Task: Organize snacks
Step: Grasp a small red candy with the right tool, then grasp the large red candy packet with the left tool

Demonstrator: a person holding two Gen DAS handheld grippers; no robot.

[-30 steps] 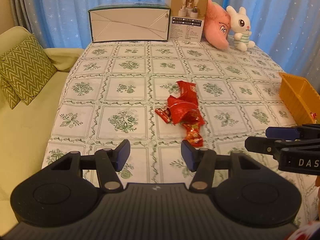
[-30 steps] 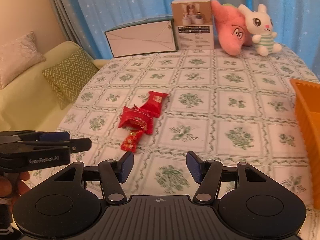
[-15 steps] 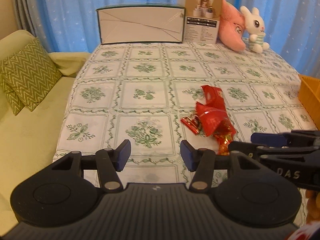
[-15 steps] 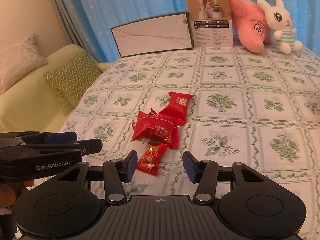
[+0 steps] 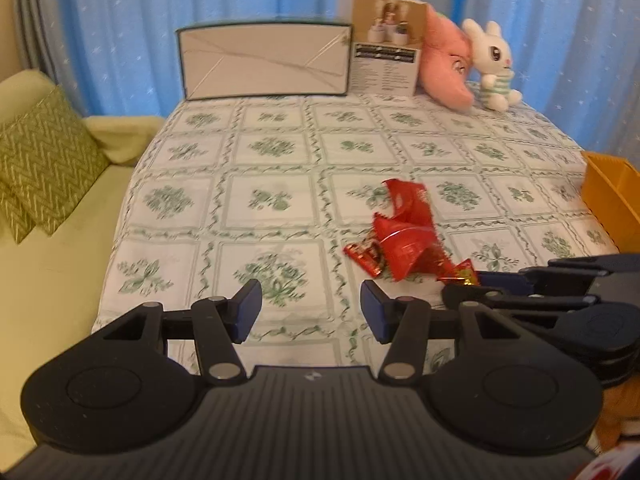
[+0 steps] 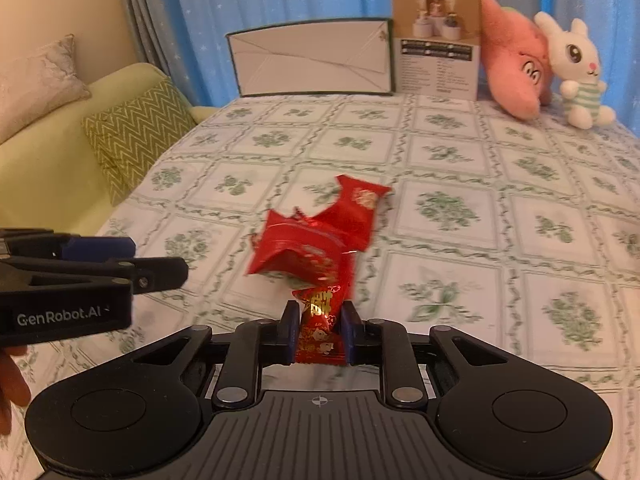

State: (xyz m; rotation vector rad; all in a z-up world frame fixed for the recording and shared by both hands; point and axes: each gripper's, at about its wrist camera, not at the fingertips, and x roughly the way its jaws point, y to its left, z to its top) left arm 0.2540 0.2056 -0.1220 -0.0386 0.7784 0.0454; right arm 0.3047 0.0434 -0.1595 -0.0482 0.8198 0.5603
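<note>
Two grippers work over a table covered with a green-patterned tablecloth (image 6: 440, 152). The right gripper (image 6: 319, 332) has its blue pads pressed against both sides of a small red candy packet with gold print (image 6: 320, 320), at the near end of the snack pile. Just beyond it lie a larger red snack bag (image 6: 300, 252) and another red packet (image 6: 360, 204), overlapping each other on the cloth. The left gripper (image 5: 311, 310) hovers to the left of the pile with its jaws spread wide and nothing between them. An orange basket (image 5: 612, 196) sits at the table's right edge, well apart from the snacks. At the far edge stand a long white box (image 6: 312, 60), a product carton (image 6: 438, 44), a pink plush (image 6: 516, 68) and a white bunny plush (image 6: 580, 80).
</note>
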